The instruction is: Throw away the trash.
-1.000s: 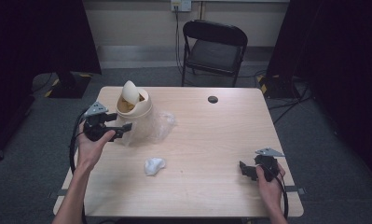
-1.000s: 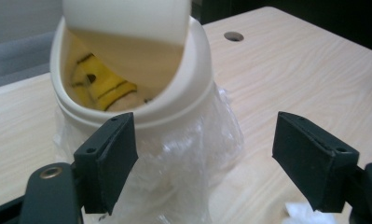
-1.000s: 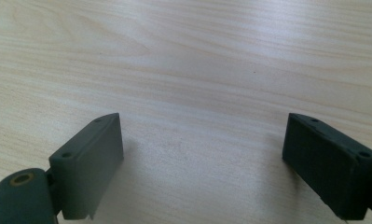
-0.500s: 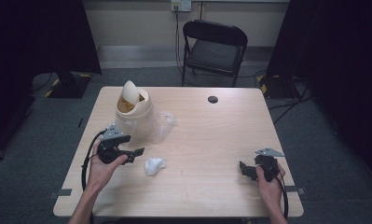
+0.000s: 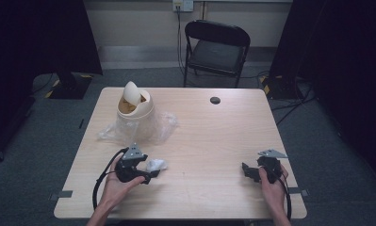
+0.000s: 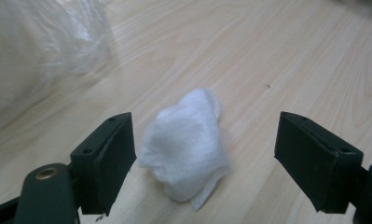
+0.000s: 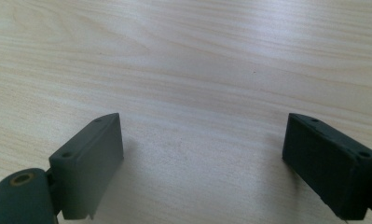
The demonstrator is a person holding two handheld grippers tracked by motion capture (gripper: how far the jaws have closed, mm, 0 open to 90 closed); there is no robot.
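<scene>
Between the wide-apart jaws of the left gripper [image 6: 204, 154] lies the crumpled white tissue wad [image 6: 188, 144], nearer one jaw, just in front of the cream swing-lid bin [image 5: 134, 108]. Centre it, then close gently. Right gripper [image 7: 202, 158] gapes idle.

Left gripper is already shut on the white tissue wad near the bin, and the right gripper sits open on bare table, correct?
Not quite. The left gripper is open: in the left gripper view its jaws stand apart on either side of the tissue wad, not yet closed on it. The rest holds: the wad lies near the bin, and the right gripper sits open over bare table.
</scene>
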